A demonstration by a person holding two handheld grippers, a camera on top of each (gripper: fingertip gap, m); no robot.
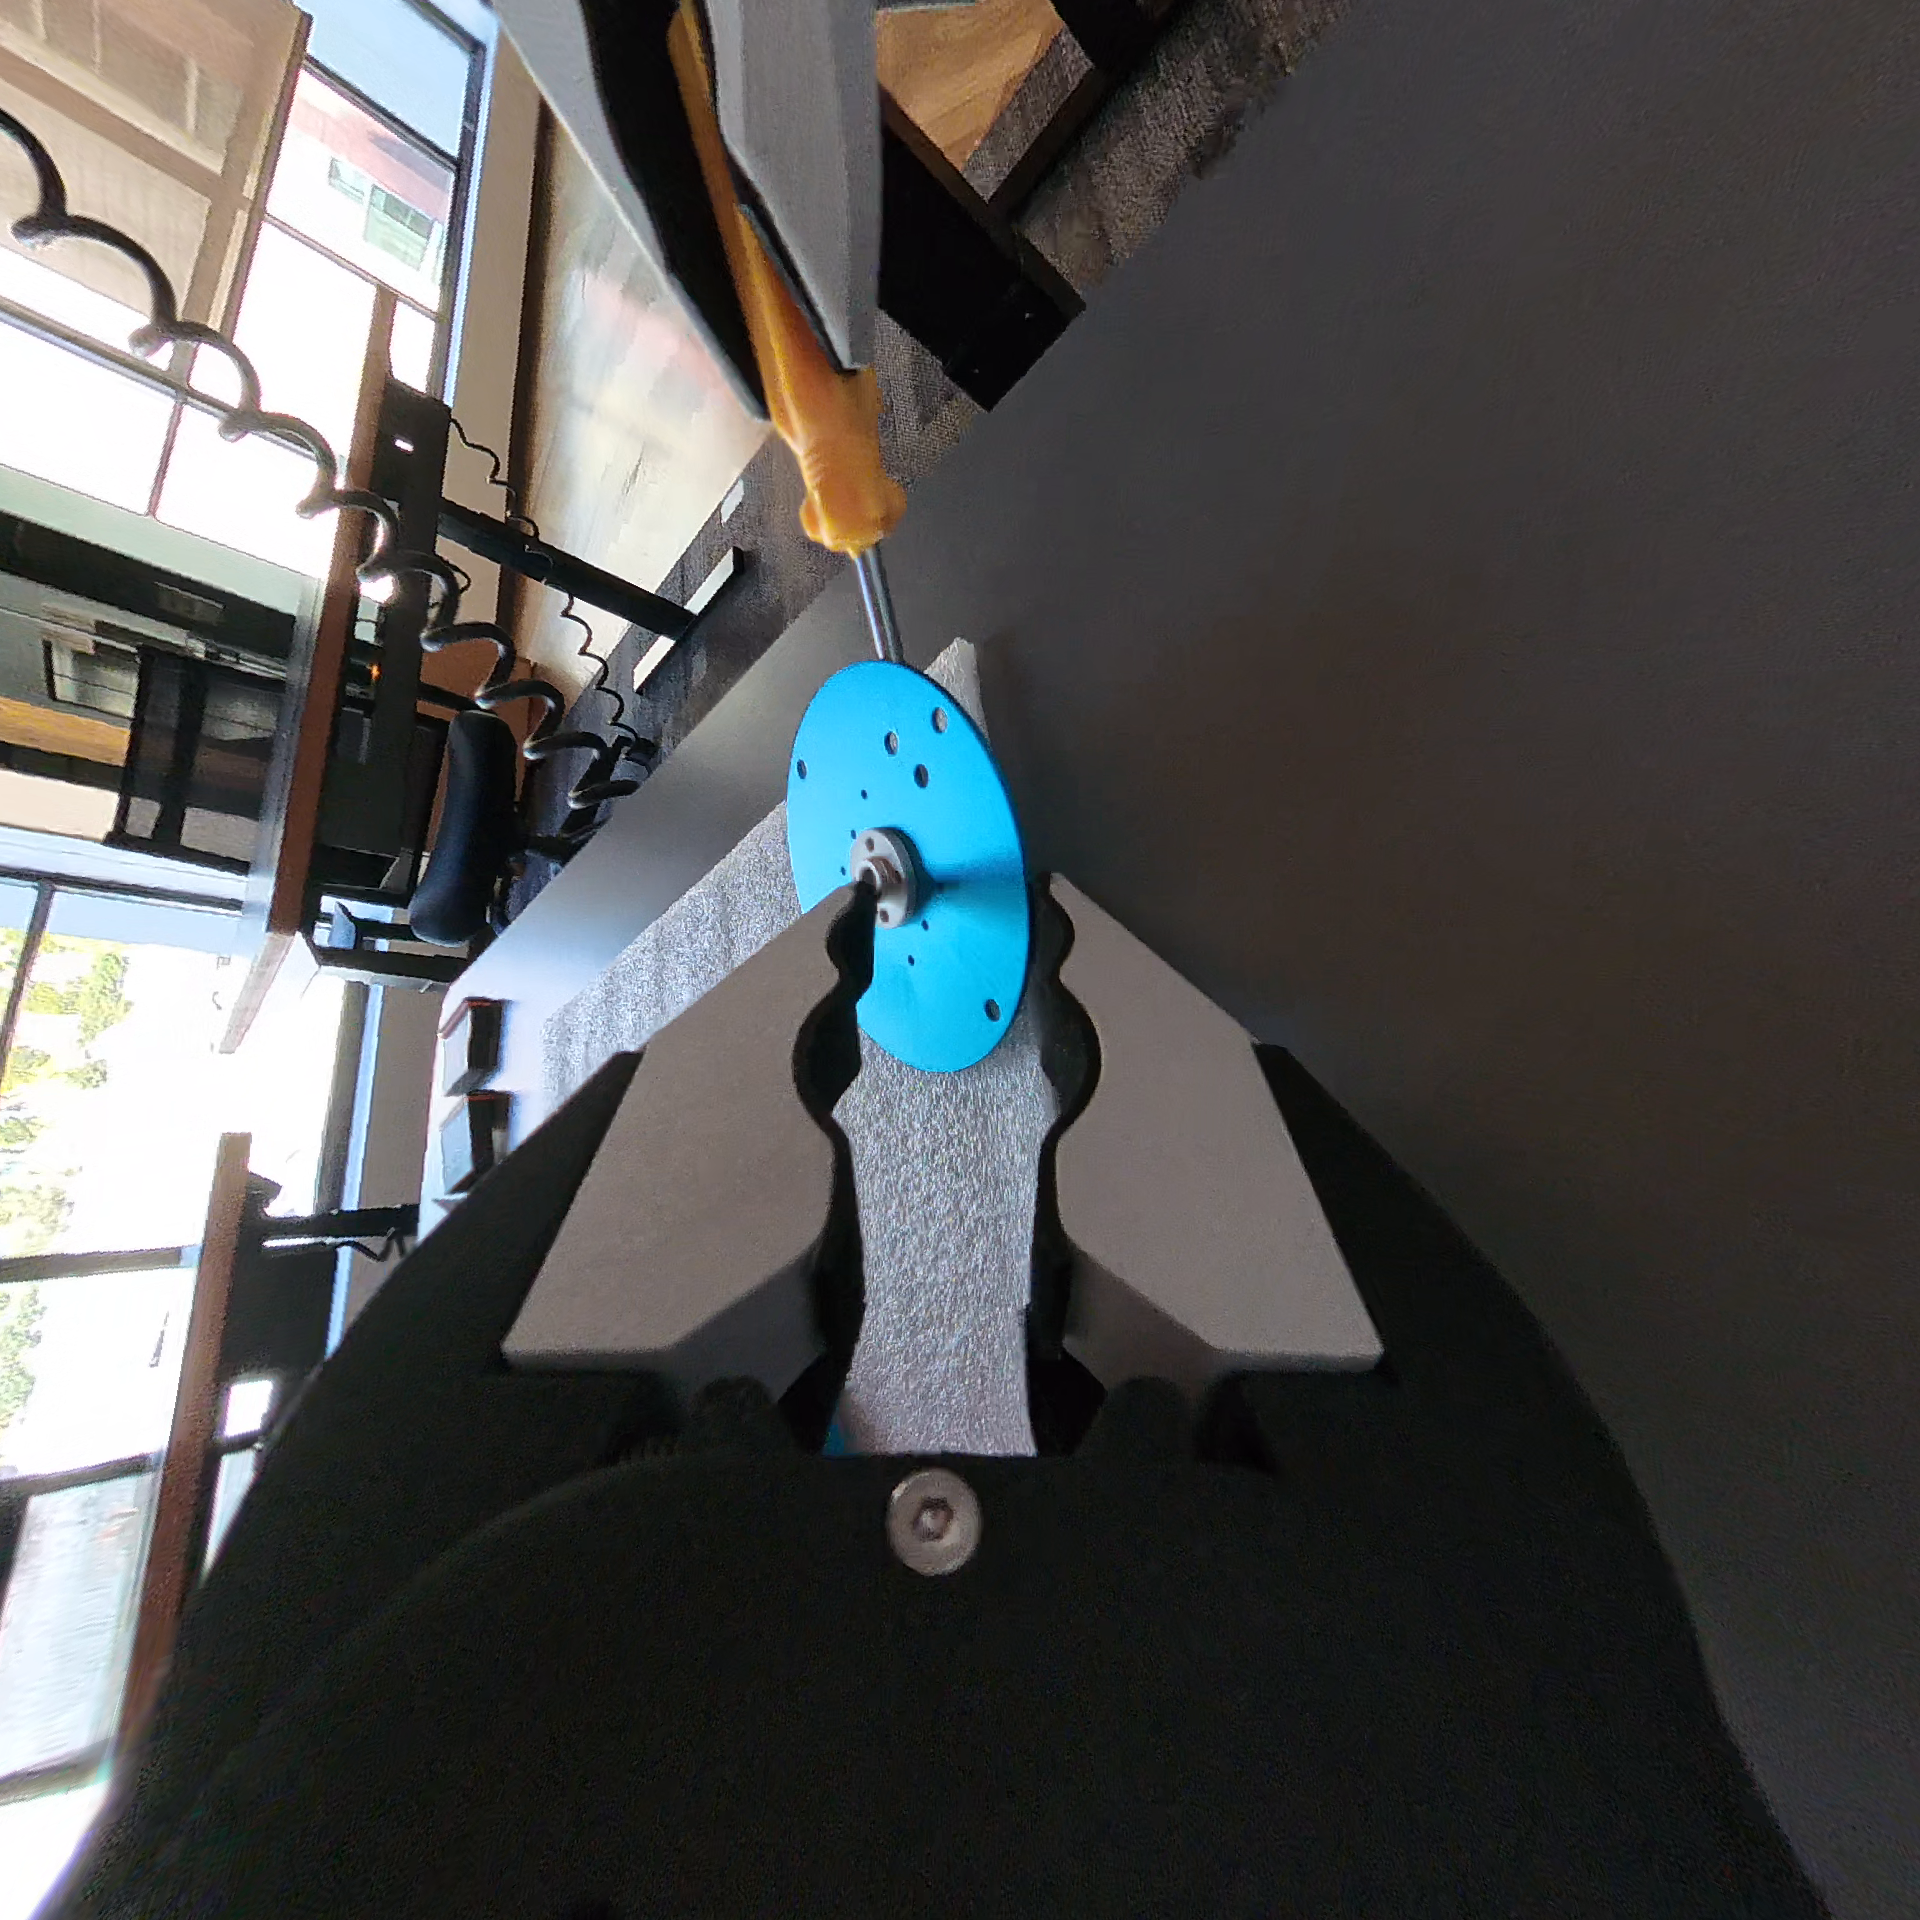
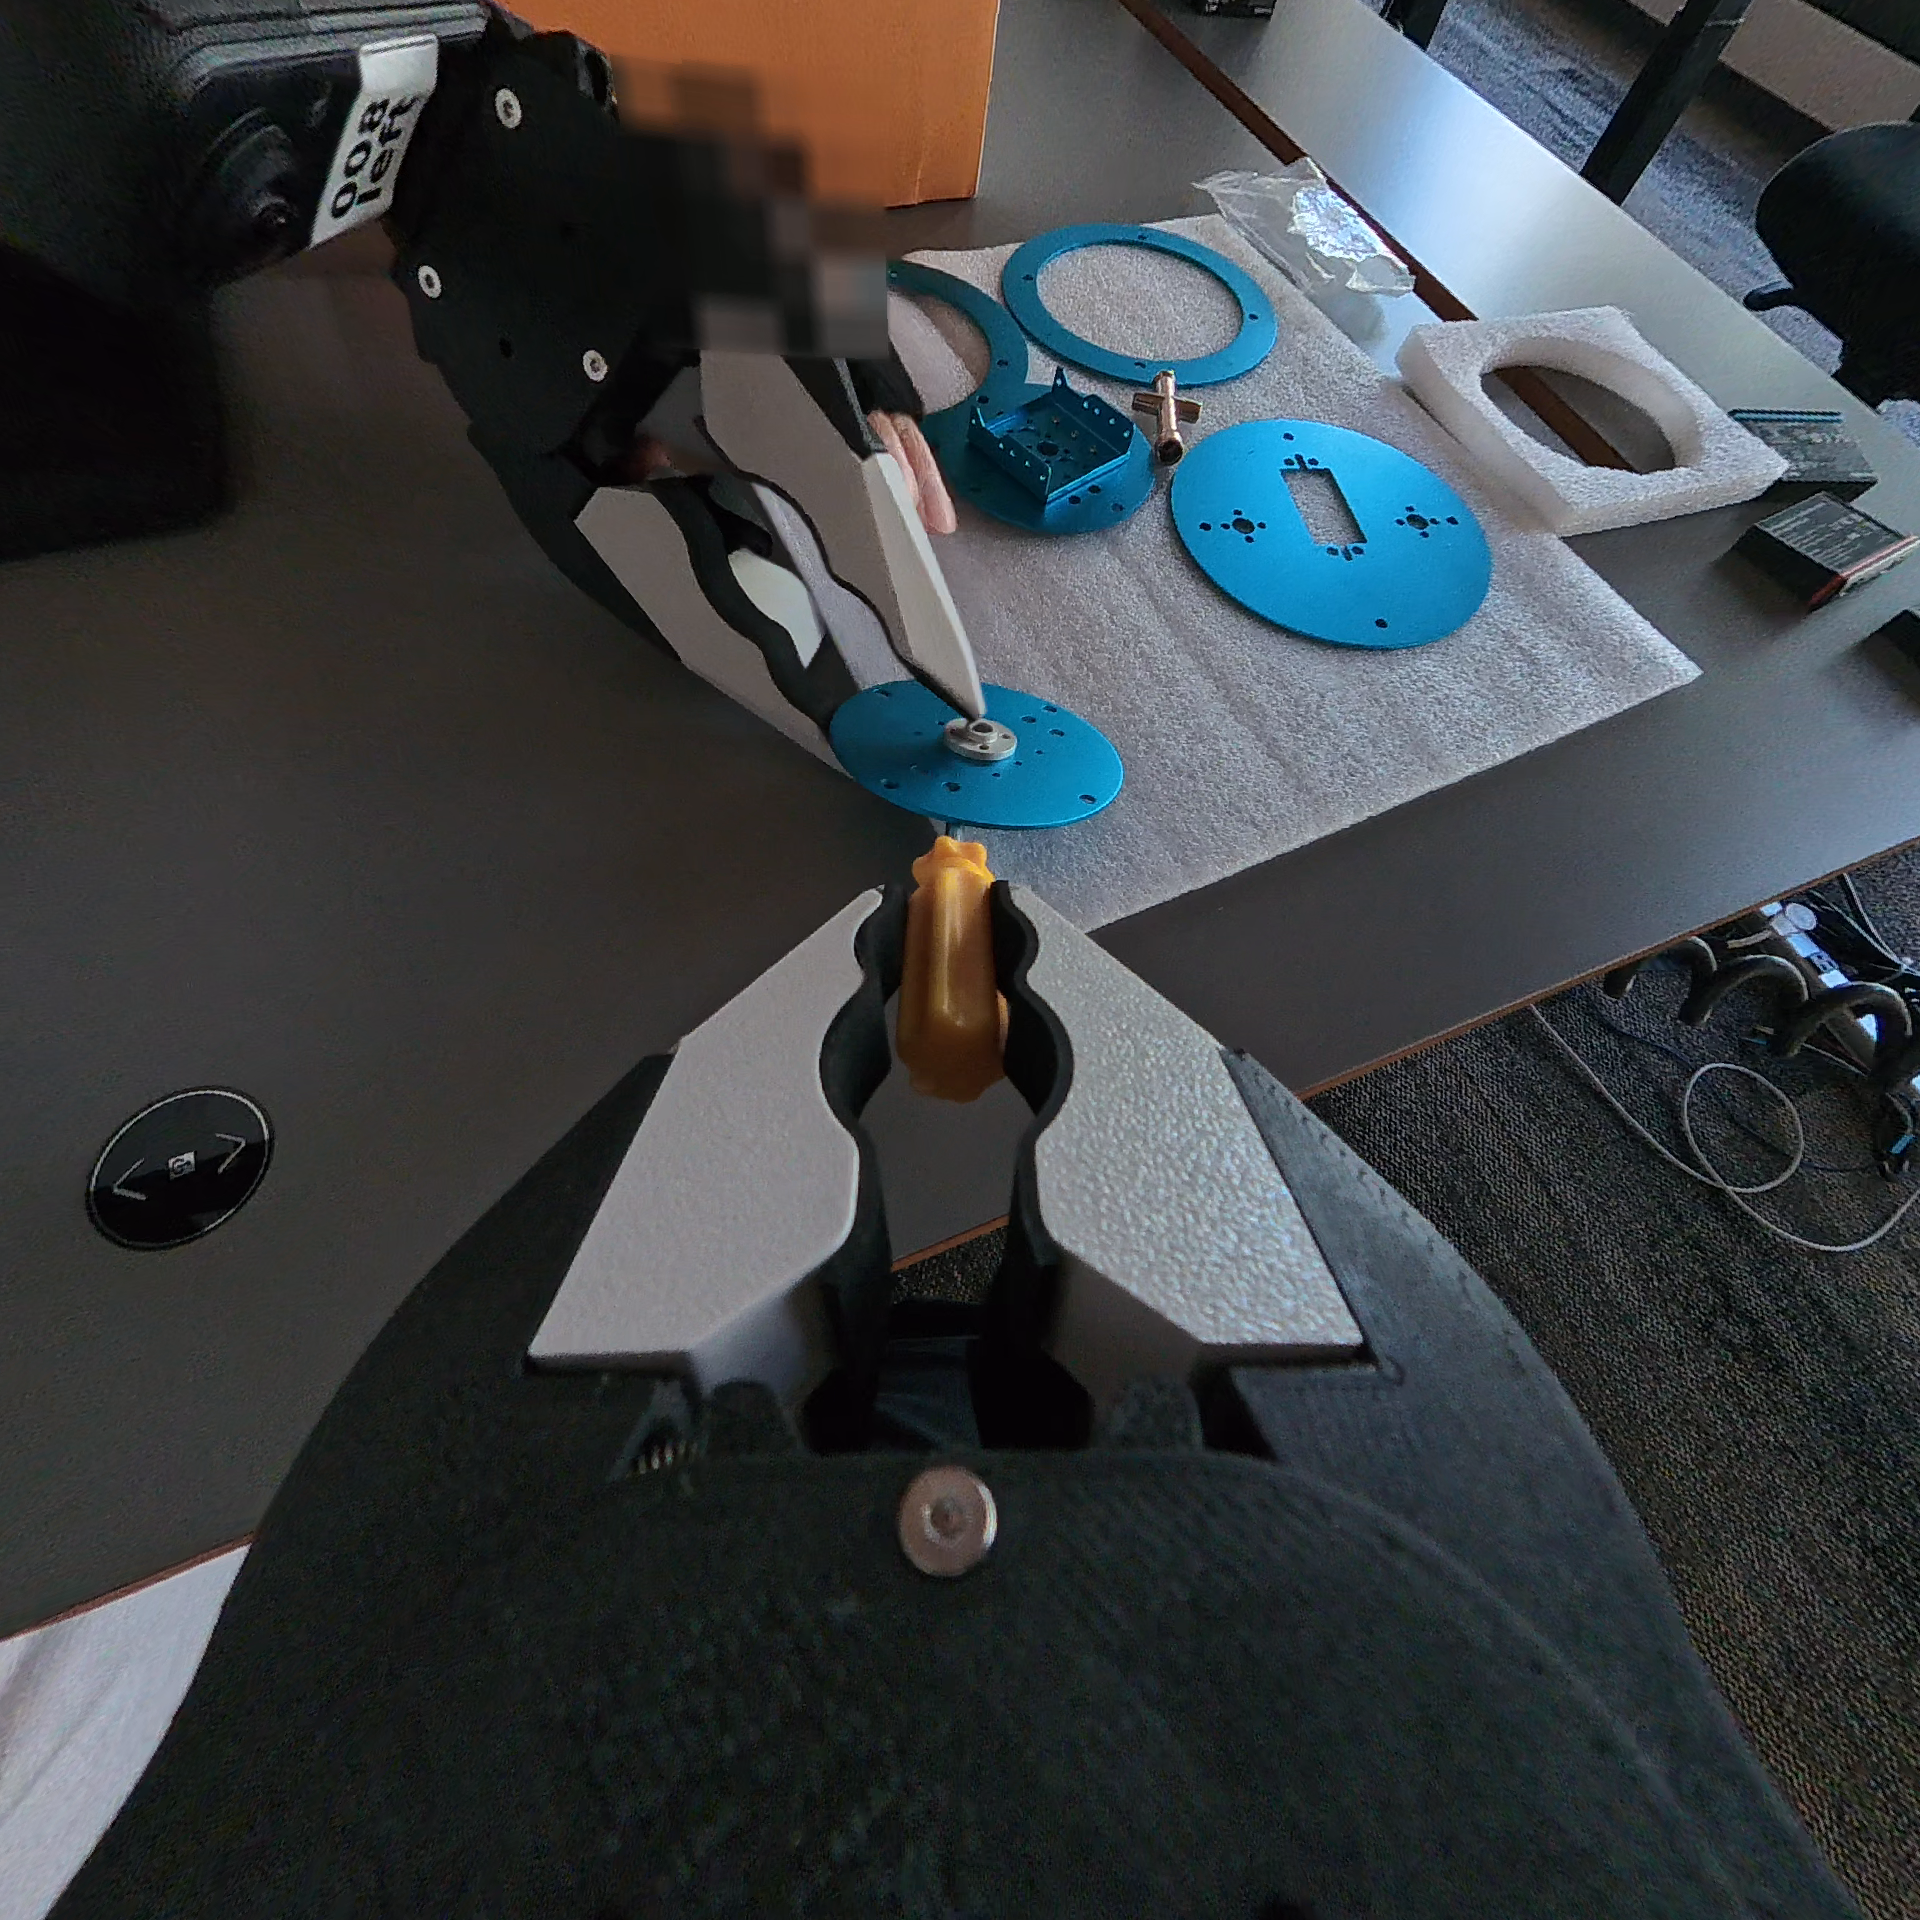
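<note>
A blue round disc (image 1: 925,977) with small holes and a silver hub (image 1: 878,847) sits between the fingers of my left gripper (image 1: 940,891). The gripper is shut on it, one fingertip on the hub and the other behind the disc. In the right wrist view the disc (image 2: 1039,790) is held over the near corner of a foam sheet (image 2: 1247,707). My right gripper (image 2: 940,899) is shut on an orange screwdriver handle (image 2: 945,987). The screwdriver's metal shaft (image 1: 878,613) reaches the disc's edge.
On the foam sheet lie a blue ring (image 2: 1138,307), a blue disc with a rectangular hole (image 2: 1330,603), a blue bracket (image 2: 1049,442) and a brass cross wrench (image 2: 1169,410). A white foam block (image 2: 1579,488), black boxes (image 2: 1829,535) and an orange box (image 2: 831,94) stand on the grey table (image 2: 416,831). Some 8 centimetres of space lies between my two pairs of fingers.
</note>
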